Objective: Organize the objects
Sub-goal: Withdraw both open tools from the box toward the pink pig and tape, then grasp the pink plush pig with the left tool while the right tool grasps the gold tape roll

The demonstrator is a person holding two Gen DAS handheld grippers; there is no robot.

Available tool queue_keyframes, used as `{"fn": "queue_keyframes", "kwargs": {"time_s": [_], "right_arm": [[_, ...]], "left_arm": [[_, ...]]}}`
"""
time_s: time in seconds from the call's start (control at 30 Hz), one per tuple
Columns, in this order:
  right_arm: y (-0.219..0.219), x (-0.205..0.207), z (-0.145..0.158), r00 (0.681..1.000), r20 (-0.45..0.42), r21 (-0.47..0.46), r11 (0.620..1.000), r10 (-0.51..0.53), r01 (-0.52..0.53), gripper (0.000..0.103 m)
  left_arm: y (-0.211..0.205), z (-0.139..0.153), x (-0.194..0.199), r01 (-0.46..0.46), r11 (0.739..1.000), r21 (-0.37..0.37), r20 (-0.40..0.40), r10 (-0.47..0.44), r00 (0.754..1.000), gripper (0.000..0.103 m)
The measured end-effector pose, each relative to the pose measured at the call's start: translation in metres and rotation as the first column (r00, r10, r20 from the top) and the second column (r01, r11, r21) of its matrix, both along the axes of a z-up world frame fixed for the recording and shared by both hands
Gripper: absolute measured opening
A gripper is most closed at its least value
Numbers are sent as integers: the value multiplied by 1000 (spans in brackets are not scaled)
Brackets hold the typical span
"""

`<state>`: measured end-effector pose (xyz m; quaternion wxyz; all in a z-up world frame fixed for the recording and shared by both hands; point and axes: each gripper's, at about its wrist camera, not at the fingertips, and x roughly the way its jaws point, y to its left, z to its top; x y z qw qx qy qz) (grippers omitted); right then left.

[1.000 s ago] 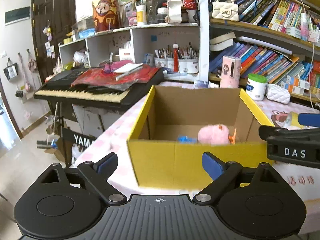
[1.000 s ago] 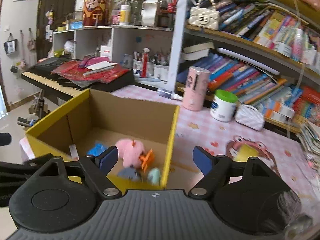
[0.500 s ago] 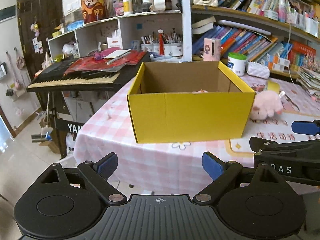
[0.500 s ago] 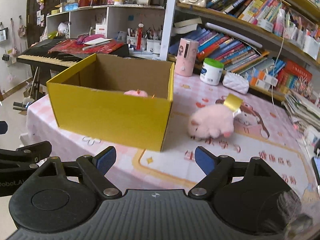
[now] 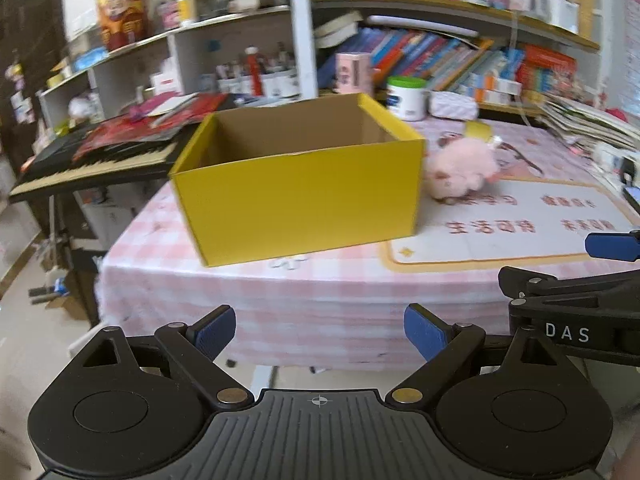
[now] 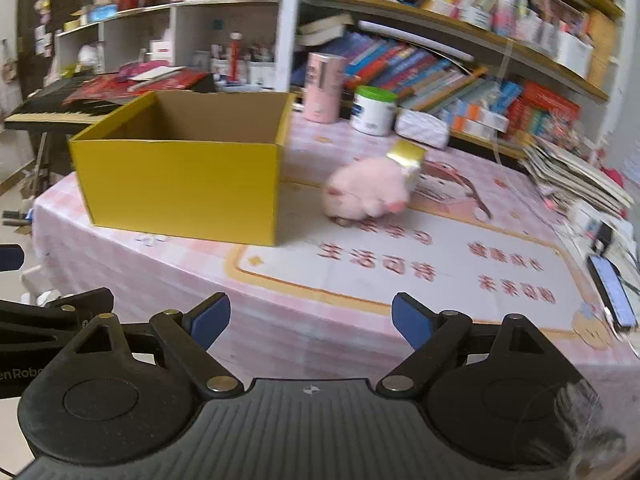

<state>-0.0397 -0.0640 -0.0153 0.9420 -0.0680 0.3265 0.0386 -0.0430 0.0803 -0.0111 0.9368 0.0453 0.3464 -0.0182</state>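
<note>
While both tools (image 5: 319,330) gape: pig (image 6: 366,194) beside box (image 6: 180,188).

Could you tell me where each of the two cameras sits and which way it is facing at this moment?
Left wrist: sits on the left tool, off the table's near edge, facing the yellow box; its own open blue-tipped fingers show, with the right tool entering from the right.
Right wrist: sits on the right tool, facing the pink plush toy on the table mat; its own open fingers show, with the left tool at the left edge.
Shared: both see the box, plush toy, bookshelves and keyboard.
</note>
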Motion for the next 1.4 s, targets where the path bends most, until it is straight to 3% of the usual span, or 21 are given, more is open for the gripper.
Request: {"fn": "queue_keyframes", "kwargs": {"time_s": [0.33,0.7,1.03,1.4], "right_arm": [[-46,0,-5,991,-24,-2,992,-129,129,88],[-110,32,-8,975,-49,-11,976,-218,218,88],[-159,85,-9,975,-50,-2,976,-217,217,88],[-203,142,1,980,-9,86,977,-197,197,88]], "left_arm": [[-44,-6,21,117,993,-15,-22,-117,993,93],[-108,-11,66,194,981,-30,-45,-195,980,93],[-150,-9,113,157,987,-39,-14,-158,987,93],[-181,-4,155,83,997,-7,22,-83,996,93]]}}
